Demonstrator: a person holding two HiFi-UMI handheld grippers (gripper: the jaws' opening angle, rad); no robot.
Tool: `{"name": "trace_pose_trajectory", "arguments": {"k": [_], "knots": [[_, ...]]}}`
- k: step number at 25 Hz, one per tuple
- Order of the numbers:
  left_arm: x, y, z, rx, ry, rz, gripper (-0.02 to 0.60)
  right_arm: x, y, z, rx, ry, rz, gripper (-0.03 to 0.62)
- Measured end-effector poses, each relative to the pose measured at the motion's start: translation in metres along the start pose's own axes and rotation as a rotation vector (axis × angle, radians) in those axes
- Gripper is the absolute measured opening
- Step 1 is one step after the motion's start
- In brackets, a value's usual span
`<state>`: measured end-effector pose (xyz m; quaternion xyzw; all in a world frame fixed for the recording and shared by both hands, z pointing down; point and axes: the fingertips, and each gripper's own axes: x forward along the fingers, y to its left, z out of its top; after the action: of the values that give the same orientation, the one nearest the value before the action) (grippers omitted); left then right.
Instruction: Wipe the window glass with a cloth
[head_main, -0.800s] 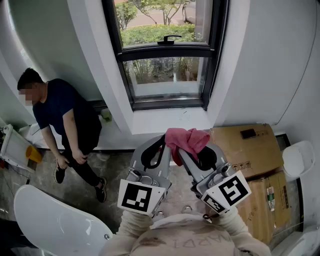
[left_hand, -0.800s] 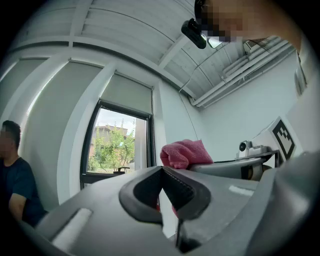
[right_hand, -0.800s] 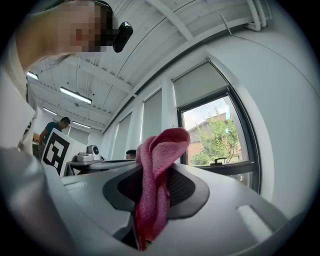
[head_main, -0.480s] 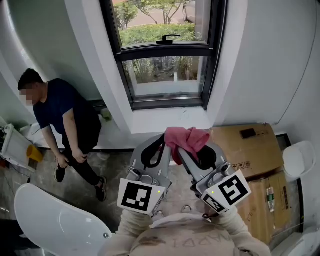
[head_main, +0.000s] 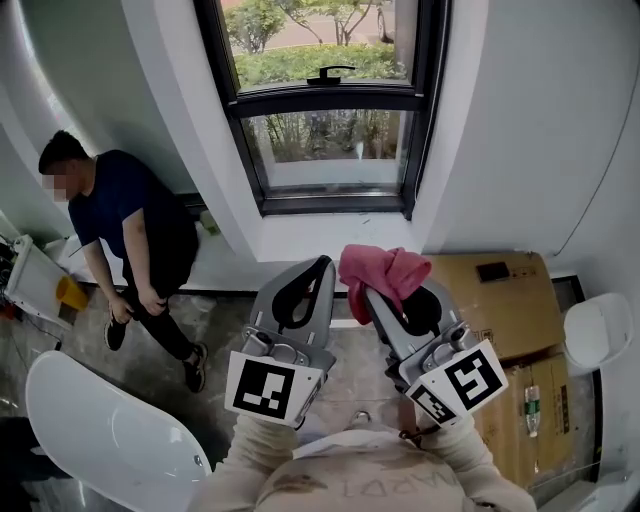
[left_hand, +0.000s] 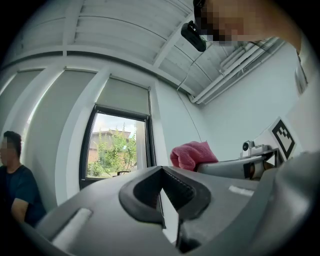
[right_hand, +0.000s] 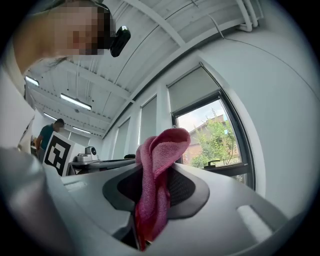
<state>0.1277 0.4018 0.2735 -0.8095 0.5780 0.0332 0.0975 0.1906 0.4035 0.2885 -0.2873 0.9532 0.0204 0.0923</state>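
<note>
The right gripper (right_hand: 150, 186) has its fingers (right_hand: 182, 187) clamped on a crumpled pink terry cloth (right_hand: 162, 150). The cloth runs down between the black pads, and a bunched fold stands up past the fingertips. The left gripper (left_hand: 162, 172) is just to the left of it. Its fingers (left_hand: 192, 190) are brought together with nothing between them, and their tips are near the cloth but apart from it.

Ahead of both sets of fingertips is the black-framed window (head_main: 425, 120). Its lower glass pane (head_main: 325, 135) shows shrubs outside, and a black handle (head_main: 328, 73) sits on the crossbar above that pane. The cloth is well apart from the glass. In the head view a white sill ledge (head_main: 330, 238) lies between the fingertips and the frame, and white angled wall reveals (head_main: 190, 120) flank the opening on both sides.

Left of the left fingers, a person in a dark blue shirt (head_main: 125, 215) leans against the wall beside the window, with a small yellow object (head_main: 70, 292) further left. Right of the right fingers, flat brown cardboard boxes (head_main: 500, 300) rest against the wall. Below and to the left of the left fingers is a white rounded shell (head_main: 100, 430); what it is cannot be told.
</note>
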Motion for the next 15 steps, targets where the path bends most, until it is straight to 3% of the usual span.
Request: {"name": "trace_pose_trajectory", "arguments": {"k": [2, 8, 15], "knots": [[0.004, -0.007, 0.004, 0.003, -0.035, 0.008, 0.0, -0.005, -0.008, -0.001, 0.025, -0.008, 0.012, 0.132], [0.026, -0.005, -0.003, 0.026, -0.024, 0.009, 0.0, 0.003, -0.023, -0.018, 0.06, 0.01, 0.01, 0.132], [0.071, 0.04, -0.021, -0.002, -0.037, -0.017, 0.0, 0.058, -0.055, -0.03, 0.05, 0.036, -0.036, 0.132]]}}
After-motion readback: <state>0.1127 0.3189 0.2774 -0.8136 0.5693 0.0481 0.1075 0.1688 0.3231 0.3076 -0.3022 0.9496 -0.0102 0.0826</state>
